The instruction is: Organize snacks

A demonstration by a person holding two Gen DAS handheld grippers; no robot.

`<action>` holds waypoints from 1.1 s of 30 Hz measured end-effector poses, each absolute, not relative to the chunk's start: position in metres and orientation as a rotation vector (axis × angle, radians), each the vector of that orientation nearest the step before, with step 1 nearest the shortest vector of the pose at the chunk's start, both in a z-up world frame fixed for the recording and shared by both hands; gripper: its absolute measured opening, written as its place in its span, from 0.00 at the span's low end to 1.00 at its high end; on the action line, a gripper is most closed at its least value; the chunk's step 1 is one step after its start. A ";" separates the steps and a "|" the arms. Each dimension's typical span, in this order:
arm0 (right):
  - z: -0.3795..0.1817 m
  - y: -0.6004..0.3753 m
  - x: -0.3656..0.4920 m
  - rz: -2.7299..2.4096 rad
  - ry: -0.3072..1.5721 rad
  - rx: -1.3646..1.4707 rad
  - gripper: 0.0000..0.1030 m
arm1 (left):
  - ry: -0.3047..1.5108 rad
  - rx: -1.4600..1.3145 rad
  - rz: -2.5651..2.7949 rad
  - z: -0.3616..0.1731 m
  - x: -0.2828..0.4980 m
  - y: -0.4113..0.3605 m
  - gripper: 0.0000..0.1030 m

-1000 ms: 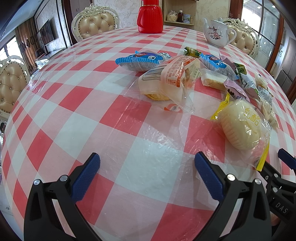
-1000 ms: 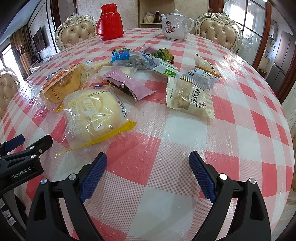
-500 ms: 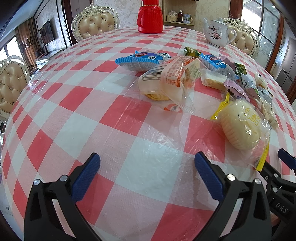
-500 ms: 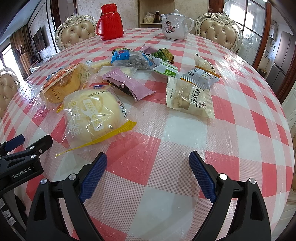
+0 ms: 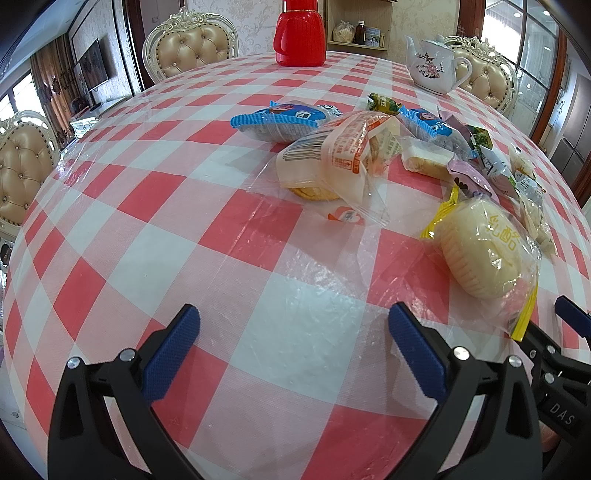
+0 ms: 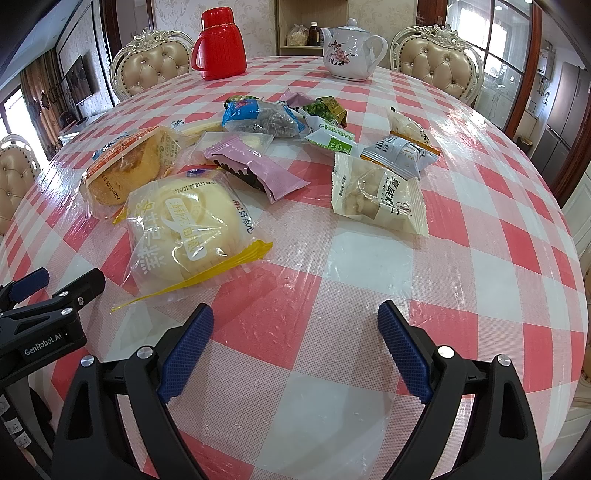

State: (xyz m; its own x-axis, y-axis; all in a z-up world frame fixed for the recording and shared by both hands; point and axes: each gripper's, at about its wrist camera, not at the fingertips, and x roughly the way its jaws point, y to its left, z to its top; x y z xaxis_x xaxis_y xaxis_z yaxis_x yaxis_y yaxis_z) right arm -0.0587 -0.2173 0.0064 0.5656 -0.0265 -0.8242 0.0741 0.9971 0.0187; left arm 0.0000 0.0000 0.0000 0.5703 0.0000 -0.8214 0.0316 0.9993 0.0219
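Several wrapped snacks lie scattered on the red-and-white checked table (image 5: 155, 236). A pale steamed cake in a clear bag with a yellow edge (image 6: 184, 236) lies nearest, also in the left wrist view (image 5: 484, 251). A round golden pastry in a clear orange-printed bag (image 5: 332, 162) lies behind it (image 6: 129, 166). A pink packet (image 6: 258, 170), a cream packet (image 6: 376, 192), a blue packet (image 5: 280, 122) and small green and grey packets lie further back. My left gripper (image 5: 293, 343) is open and empty above the near table edge. My right gripper (image 6: 295, 339) is open and empty, to the right of the left one.
A red thermos (image 6: 218, 46) and a white flowered teapot (image 6: 349, 50) stand at the far side of the table. Padded cream chairs (image 6: 437, 61) ring the table. A shelf with jars stands behind (image 6: 306, 29).
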 end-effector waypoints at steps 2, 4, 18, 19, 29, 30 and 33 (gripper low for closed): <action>0.006 -0.217 -0.059 -0.059 0.968 0.053 0.85 | 0.964 0.035 -0.018 0.000 0.000 0.000 0.99; 0.006 -0.217 -0.059 -0.059 0.968 0.053 0.85 | 0.964 0.035 -0.019 0.000 0.000 0.000 0.99; 0.005 -0.215 -0.058 -0.035 0.979 0.041 0.85 | 0.964 0.035 -0.019 0.000 0.000 0.000 0.99; 0.005 -0.215 -0.058 -0.008 0.992 0.036 0.85 | 0.964 0.039 -0.021 0.000 0.000 0.000 0.99; 0.048 -0.181 -0.059 0.230 0.875 0.037 0.84 | 0.885 -0.123 -0.081 0.021 -0.028 0.042 0.99; 0.047 -0.172 -0.048 0.239 0.888 0.016 0.84 | 0.820 -0.123 -0.049 0.027 -0.038 0.051 0.99; 0.038 -0.158 -0.022 0.254 0.917 -0.033 0.85 | 0.793 -0.077 -0.034 0.031 -0.047 0.064 0.99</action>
